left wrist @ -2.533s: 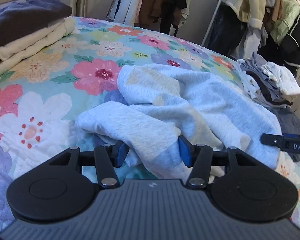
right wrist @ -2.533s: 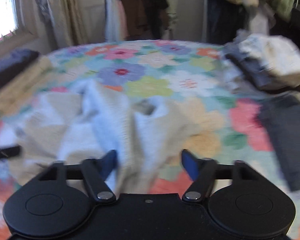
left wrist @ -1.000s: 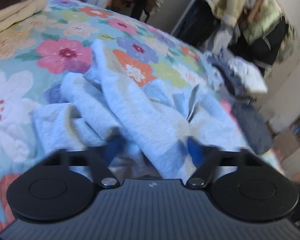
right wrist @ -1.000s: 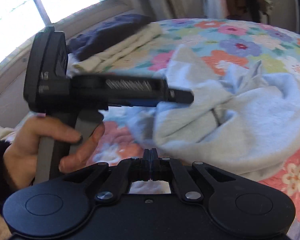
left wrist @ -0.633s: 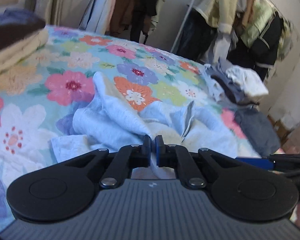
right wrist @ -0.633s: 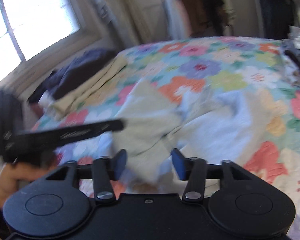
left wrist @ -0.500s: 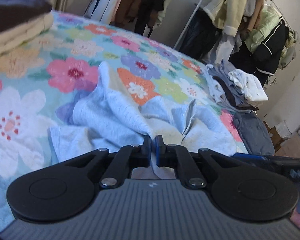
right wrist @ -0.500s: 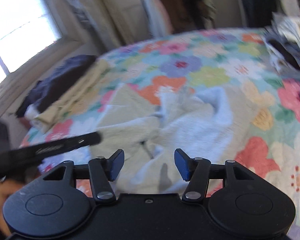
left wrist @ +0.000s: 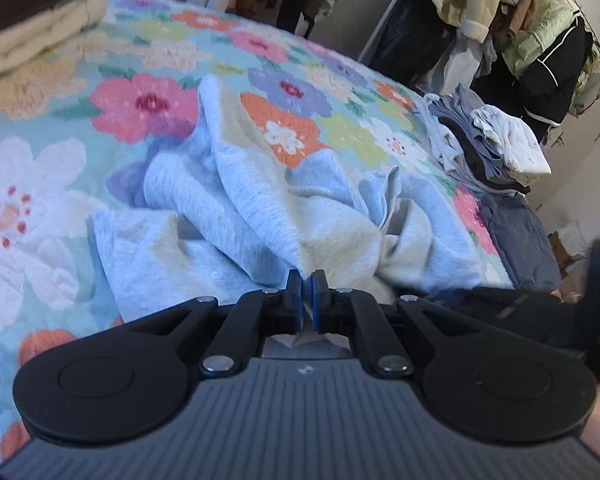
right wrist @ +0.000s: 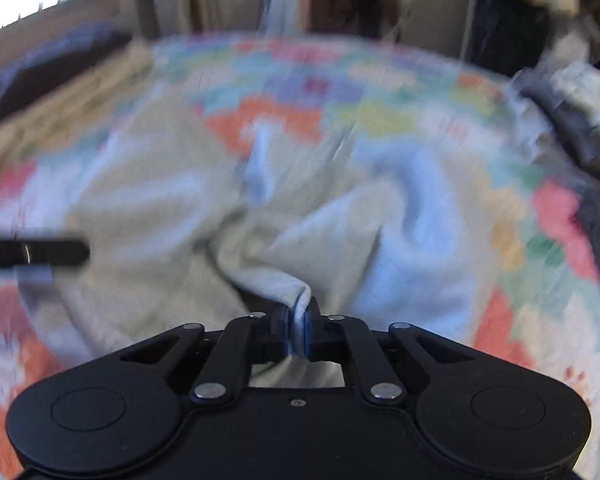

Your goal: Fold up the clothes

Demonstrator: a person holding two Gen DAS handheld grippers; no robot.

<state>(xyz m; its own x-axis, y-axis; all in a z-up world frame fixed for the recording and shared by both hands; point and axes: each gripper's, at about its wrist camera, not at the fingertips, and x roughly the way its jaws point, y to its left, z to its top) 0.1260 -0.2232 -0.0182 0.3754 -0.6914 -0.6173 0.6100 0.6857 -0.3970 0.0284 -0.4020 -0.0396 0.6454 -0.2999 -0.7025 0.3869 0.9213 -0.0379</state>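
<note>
A crumpled light grey garment (left wrist: 260, 208) lies on the flowered bedspread (left wrist: 148, 104). My left gripper (left wrist: 307, 280) is shut on a fold at the garment's near edge. In the right wrist view, which is motion-blurred, the same grey garment (right wrist: 340, 216) fills the middle, and my right gripper (right wrist: 299, 320) is shut on another pinch of its near edge. The left gripper's black finger (right wrist: 36, 252) shows at the left edge of that view. The right gripper's black body (left wrist: 540, 312) shows blurred at the right of the left wrist view.
A pile of mixed clothes (left wrist: 484, 140) sits at the bed's far right, with a dark grey garment (left wrist: 520, 236) lying in front of it. Folded cream and dark bedding (left wrist: 28, 28) is stacked at the far left. Jackets hang on a rack (left wrist: 500, 20) behind the bed.
The right gripper was open above the garment half a second ago and has now closed on its near edge. The left gripper stays shut on the garment and has shifted slightly.
</note>
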